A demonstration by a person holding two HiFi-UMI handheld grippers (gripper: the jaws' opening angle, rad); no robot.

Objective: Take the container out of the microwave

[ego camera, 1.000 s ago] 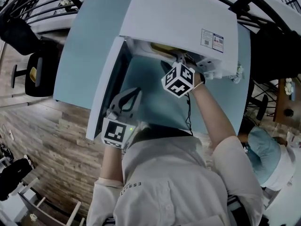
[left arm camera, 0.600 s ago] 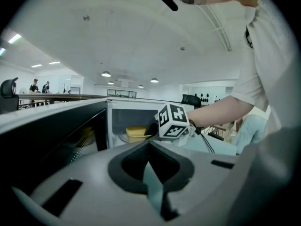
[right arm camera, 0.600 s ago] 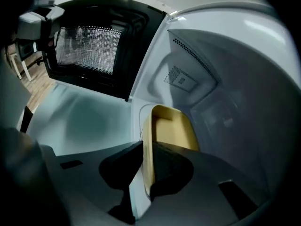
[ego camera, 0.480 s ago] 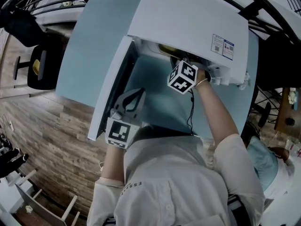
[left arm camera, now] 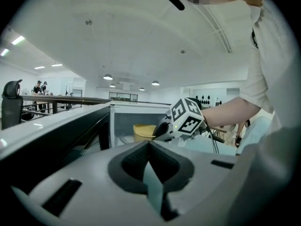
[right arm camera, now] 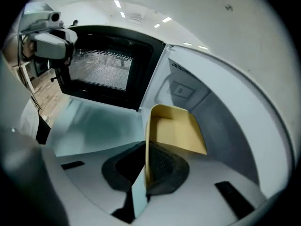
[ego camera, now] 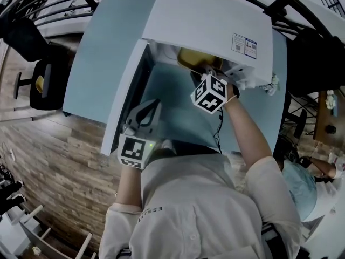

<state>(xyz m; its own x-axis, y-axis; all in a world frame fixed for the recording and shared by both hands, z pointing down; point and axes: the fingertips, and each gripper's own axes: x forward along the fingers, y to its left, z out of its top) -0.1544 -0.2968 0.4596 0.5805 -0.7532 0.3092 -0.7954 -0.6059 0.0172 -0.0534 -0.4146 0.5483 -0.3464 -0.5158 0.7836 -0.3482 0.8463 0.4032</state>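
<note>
Right gripper [right arm camera: 146,164] just pinched shut on the near wall of the yellow rectangular plastic container [right arm camera: 175,126]. It stretches toward 1 o'clock, exit's at 7.

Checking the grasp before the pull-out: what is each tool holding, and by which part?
The right tool, its jaws having just closed, pinches the yellow container by one side wall, at its rim. The left tool holds nothing.

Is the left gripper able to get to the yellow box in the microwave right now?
Probably yes. The door stands open and nothing blocks the left gripper from the yellow box. But the right gripper, whose jaws have just been closing, pinches its near wall, crowding that side.
</note>
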